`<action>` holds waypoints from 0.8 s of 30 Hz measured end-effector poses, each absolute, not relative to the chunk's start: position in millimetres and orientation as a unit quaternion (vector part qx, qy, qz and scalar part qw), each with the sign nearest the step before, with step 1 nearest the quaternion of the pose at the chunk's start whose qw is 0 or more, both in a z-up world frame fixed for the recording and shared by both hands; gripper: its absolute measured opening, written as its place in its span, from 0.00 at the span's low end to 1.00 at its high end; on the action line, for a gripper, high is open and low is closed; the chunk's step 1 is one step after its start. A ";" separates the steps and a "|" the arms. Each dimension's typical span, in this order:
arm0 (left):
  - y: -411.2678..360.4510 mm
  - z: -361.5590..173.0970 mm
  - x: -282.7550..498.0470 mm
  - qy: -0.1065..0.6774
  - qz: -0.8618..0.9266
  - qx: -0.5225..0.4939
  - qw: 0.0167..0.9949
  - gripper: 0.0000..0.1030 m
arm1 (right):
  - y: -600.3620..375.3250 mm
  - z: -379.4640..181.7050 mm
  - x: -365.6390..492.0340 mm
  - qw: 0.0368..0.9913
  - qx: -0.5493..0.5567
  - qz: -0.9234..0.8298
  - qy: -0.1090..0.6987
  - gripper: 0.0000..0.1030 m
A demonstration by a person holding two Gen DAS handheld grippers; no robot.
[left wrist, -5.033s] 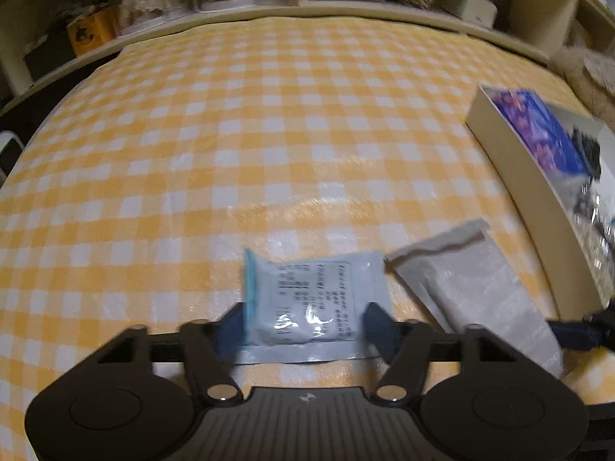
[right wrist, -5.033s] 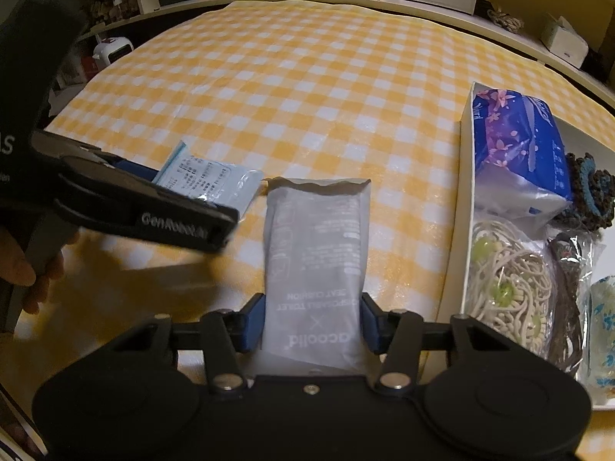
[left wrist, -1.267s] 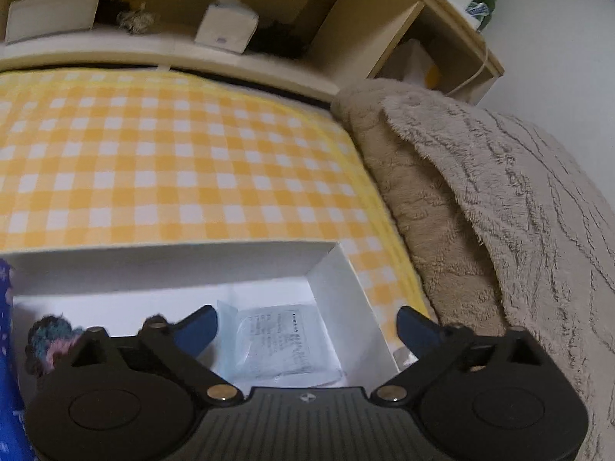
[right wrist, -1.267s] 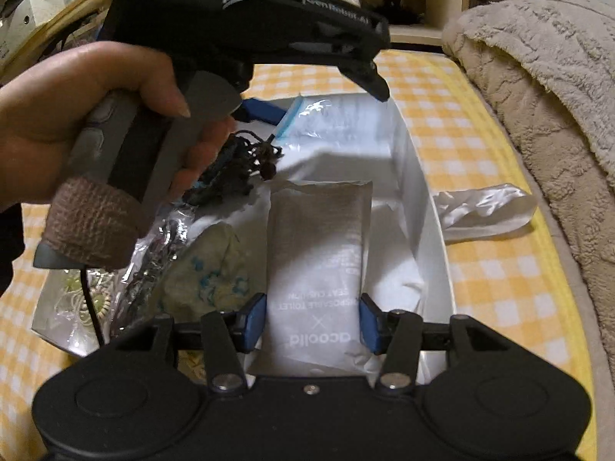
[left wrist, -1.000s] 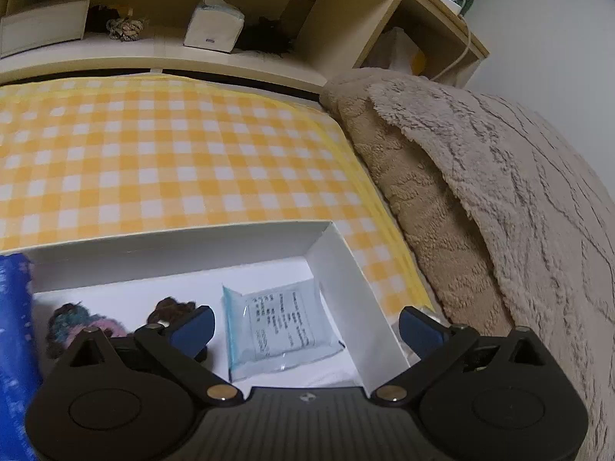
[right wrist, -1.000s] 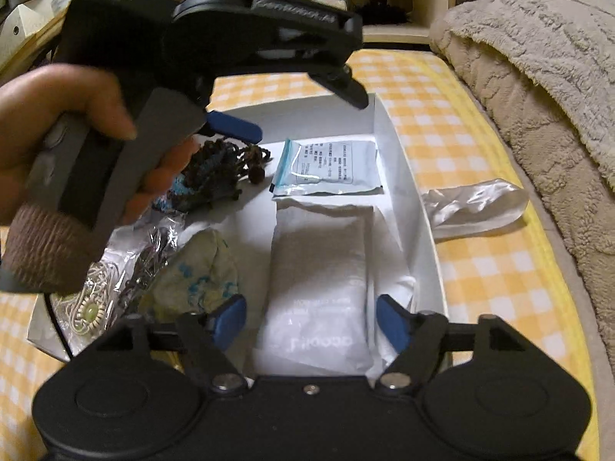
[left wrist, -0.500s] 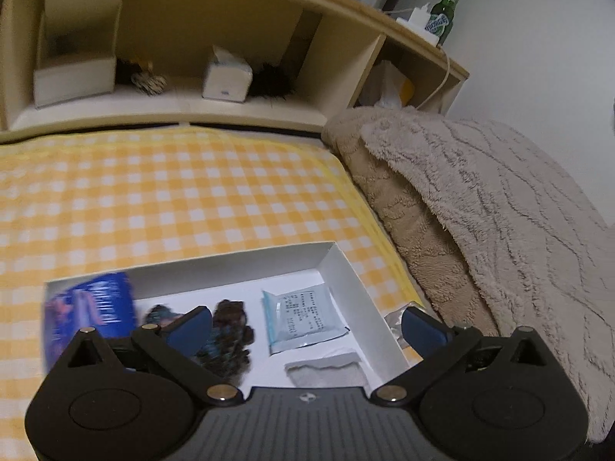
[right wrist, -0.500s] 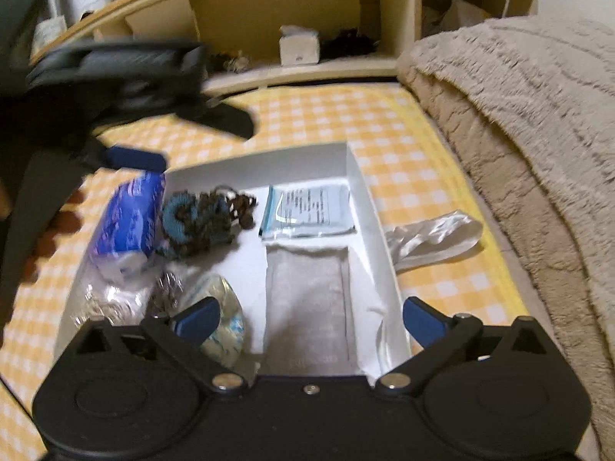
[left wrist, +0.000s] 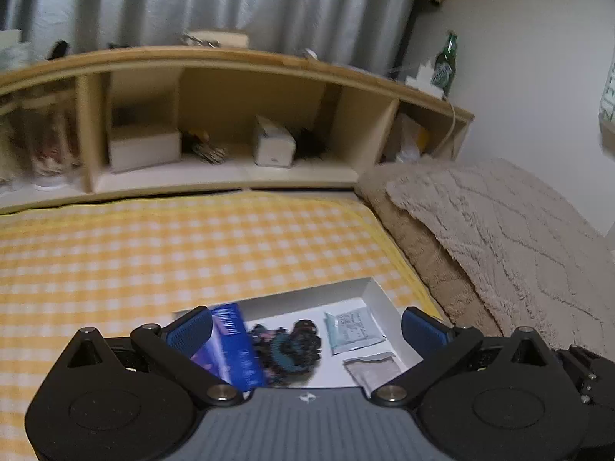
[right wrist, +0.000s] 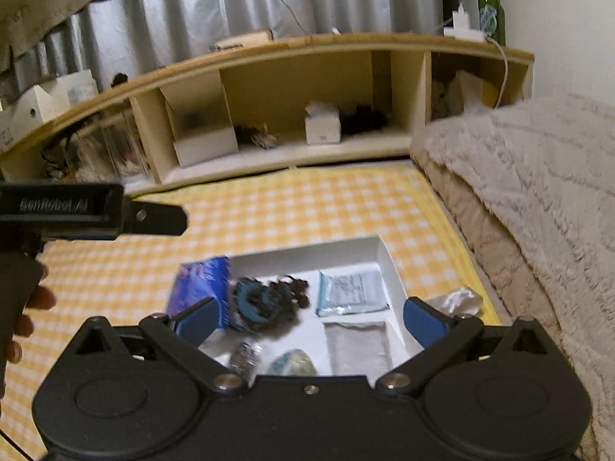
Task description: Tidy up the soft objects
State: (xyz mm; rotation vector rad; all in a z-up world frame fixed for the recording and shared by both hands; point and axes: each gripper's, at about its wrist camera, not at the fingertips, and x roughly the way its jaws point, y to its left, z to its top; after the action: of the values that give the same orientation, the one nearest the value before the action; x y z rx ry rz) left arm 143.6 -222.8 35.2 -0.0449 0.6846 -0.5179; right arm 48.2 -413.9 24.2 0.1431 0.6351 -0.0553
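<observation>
A white box (left wrist: pixel 378 294) (right wrist: pixel 388 259) lies on the yellow checked cloth. In it lie a light blue packet (left wrist: pixel 353 326) (right wrist: pixel 351 288), a grey packet (left wrist: pixel 374 370) (right wrist: pixel 357 345), a blue tissue pack (left wrist: pixel 232 342) (right wrist: pixel 201 282) and a dark crocheted piece (left wrist: pixel 292 347) (right wrist: pixel 265 301). My left gripper (left wrist: pixel 307 328) is open and empty, held high above the box. My right gripper (right wrist: pixel 309 320) is open and empty, also above the box. The left gripper's body (right wrist: pixel 77 209) shows at the left of the right wrist view.
A crumpled clear plastic bag (right wrist: pixel 457 301) lies right of the box. A beige blanket (left wrist: pixel 499 249) (right wrist: pixel 538 199) is heaped at the right. A wooden shelf (left wrist: pixel 230 123) (right wrist: pixel 307 115) with small boxes stands behind, and a green bottle (right wrist: pixel 490 0) stands on top.
Both grippers put their packets in the box and let go. Both have since risen and pulled back, open and empty, and the shelf and curtain have come into view.
</observation>
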 end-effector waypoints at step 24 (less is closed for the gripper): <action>-91.0 37.5 7.3 0.293 -0.167 -0.016 0.941 1.00 | -348.7 52.4 -78.5 0.962 0.074 -0.027 0.262 1.00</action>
State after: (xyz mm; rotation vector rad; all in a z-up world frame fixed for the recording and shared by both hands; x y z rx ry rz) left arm 7.3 -91.0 37.5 -0.0319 0.5971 -0.3407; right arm -78.5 -348.7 52.4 0.1492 0.5313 -0.0556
